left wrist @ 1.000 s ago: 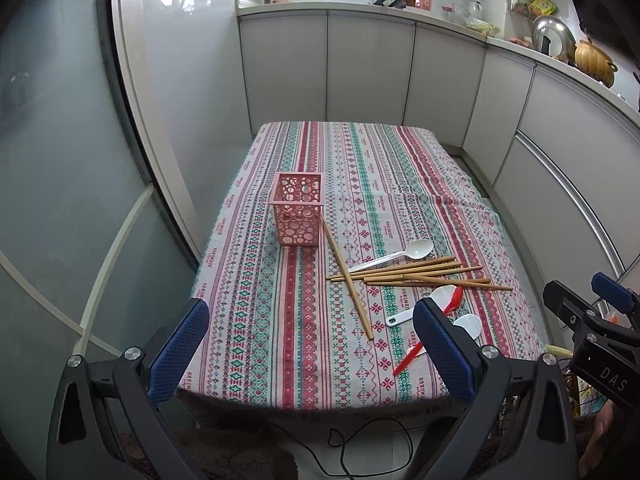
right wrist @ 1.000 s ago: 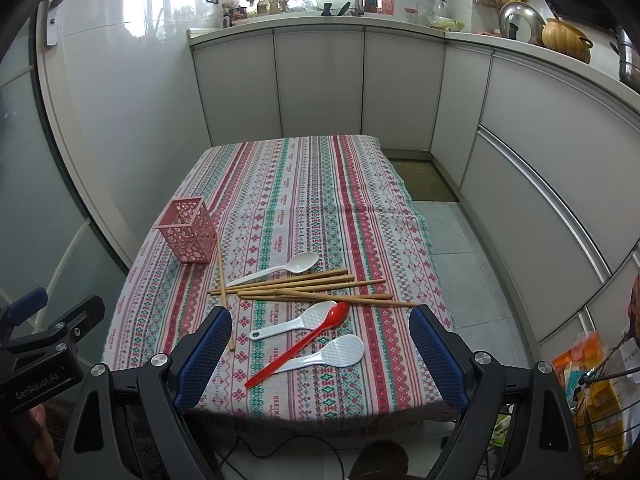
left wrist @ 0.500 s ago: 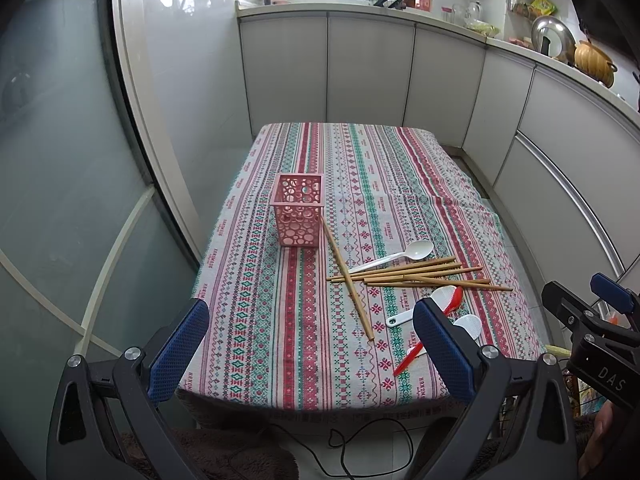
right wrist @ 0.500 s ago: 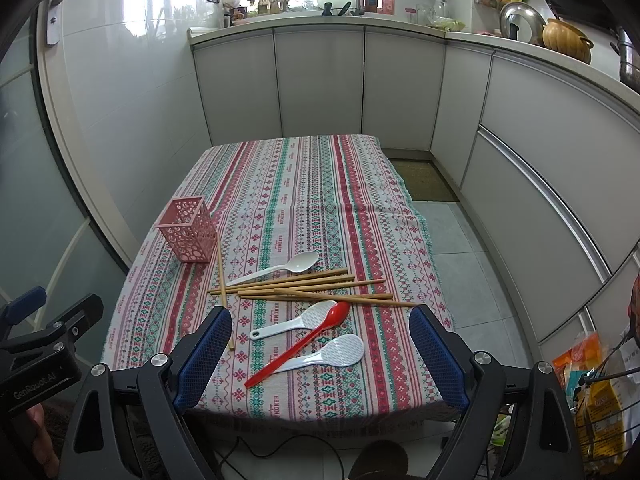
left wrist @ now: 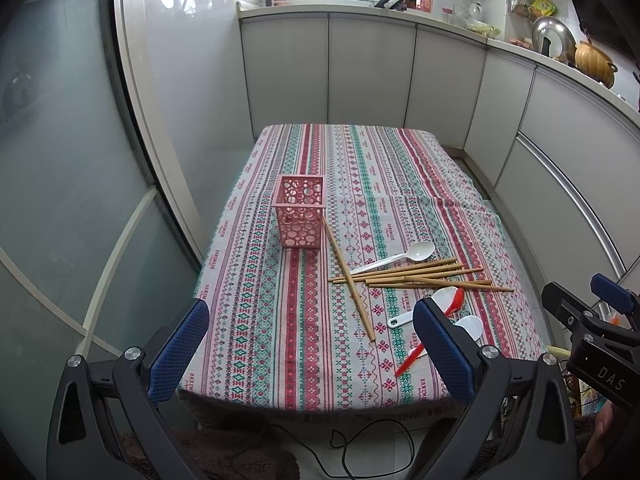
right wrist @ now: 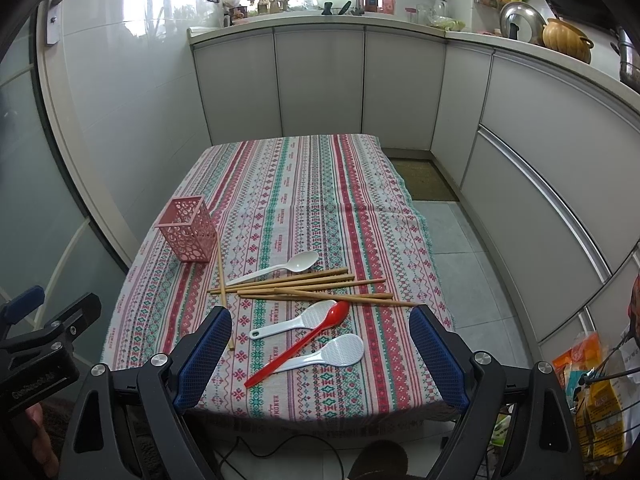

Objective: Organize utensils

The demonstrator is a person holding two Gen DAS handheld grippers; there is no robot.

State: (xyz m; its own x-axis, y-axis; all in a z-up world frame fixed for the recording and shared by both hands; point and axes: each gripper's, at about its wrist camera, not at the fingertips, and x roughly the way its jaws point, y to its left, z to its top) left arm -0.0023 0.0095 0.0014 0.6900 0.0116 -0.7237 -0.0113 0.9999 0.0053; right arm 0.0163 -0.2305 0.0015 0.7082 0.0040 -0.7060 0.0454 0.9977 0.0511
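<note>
White letters "DAS" stand on the black body of the right hand-held gripper (left wrist: 608,312) as the left wrist view shows it. The tablecloth (right wrist: 304,200) carries small repeated woven words in its pale stripes, too small to read surely.

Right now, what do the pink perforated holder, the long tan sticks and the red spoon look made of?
Pink perforated holder: likely moulded plastic, matte; uniform colour, thin walls with round cut-outs.
Long tan sticks: probably bamboo or wood, unvarnished-looking; pale, slim and straight, chopstick-like.
Red spoon: apparently glossy plastic; saturated colour with a bright highlight on the bowl.
</note>
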